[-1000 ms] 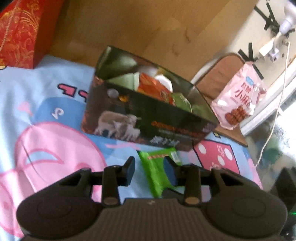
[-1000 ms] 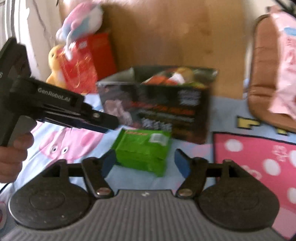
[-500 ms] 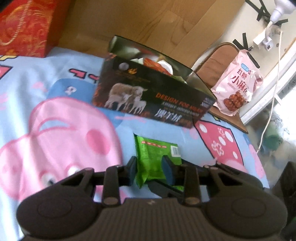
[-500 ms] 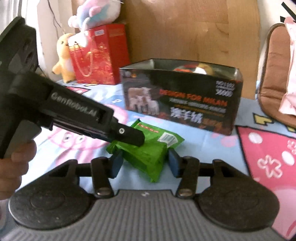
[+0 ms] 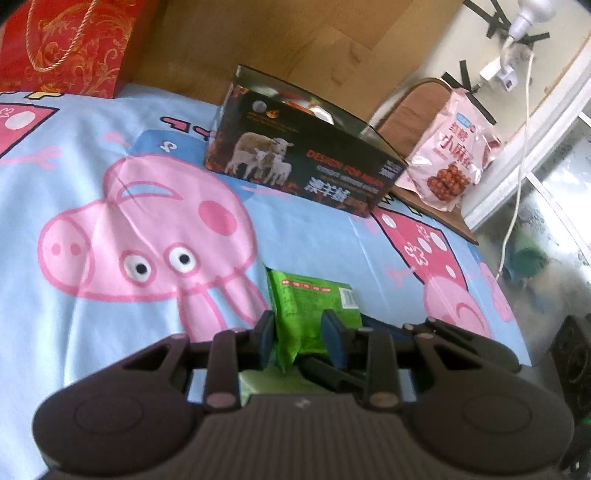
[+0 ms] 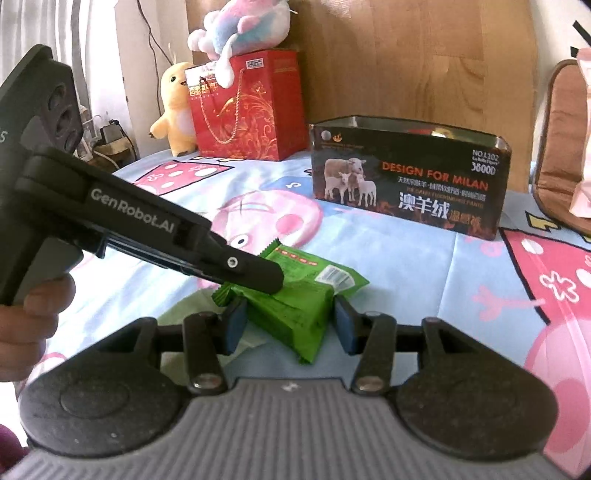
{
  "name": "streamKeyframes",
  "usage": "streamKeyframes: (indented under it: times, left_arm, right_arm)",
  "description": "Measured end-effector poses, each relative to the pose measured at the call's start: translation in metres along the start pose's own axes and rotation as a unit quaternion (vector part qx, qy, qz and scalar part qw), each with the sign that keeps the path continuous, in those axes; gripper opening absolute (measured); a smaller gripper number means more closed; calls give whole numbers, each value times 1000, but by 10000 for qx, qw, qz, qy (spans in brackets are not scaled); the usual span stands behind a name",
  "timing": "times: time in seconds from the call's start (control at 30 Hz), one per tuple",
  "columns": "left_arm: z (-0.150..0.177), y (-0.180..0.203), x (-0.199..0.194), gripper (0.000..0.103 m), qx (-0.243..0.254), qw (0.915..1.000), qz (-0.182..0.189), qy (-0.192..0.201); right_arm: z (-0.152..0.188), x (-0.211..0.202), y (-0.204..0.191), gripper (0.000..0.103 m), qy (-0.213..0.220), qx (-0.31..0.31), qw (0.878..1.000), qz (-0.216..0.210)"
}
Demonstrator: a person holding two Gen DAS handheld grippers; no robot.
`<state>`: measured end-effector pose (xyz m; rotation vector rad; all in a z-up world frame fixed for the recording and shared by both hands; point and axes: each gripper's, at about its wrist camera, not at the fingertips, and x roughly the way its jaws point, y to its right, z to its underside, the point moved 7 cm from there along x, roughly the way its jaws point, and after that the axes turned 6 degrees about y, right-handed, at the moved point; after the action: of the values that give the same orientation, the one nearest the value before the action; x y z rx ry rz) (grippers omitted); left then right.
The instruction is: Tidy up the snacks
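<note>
A: Packet [image 6: 295, 306]?
B: One green one, between both tools, low over the sheet [image 5: 110, 314], well apart from the box [image 6: 406, 184]. Can't tell if it's lifted.
A: Tools?
B: Left tool [image 5: 299, 332] and right tool [image 6: 290, 321] have both just been closing and are now clamped on the packet.
A: Progress?
B: Looks partway. The box already holds some snacks, count hidden. This packet isn't in yet, nor the pink bag [image 5: 450, 158].
A: Counts?
B: One packet, one box, one pink bag, one red bag [image 6: 243, 110], two plush toys [image 6: 236, 22].
</note>
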<state>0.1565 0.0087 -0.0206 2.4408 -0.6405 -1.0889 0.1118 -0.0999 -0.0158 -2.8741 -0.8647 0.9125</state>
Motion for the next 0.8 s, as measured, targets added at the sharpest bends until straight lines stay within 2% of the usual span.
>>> streamKeyframes:
  times: [0.13,0.27,0.47,0.53,0.6,0.67,0.73,0.8]
  left_arm:
    - [9,20,7,28,213,9994,233,-143]
    - [16,53,21,28,683,9966,376,-281]
    - [27,85,24,29,1312,9909,211,-192]
    - [27,84,21,30,1342,9908,84,-126]
    - [25,78,16,29,1359,9905,-182,-26]
    - [21,71,11,29,1248,9918,-267,26]
    - [14,62,1,29,1128,9931,-314,115]
    - [3,48,-14,28,988,9937,-393,343]
  right_arm:
    - [9,-17,3,53,44,-146,9995,269]
    - [16,-35,19,53,31,-102,9978,653]
    - [27,-56,39,53,85,263,9956,896]
    - [28,-56,37,54,78,220,9954,933]
    - [27,-56,35,64,86,137,9950,987]
    - [27,-57,35,68,112,125,9950,986]
    - [25,-59,34,68,172,104,9947,1009]
    - [18,-67,32,68,411,116,9949,912]
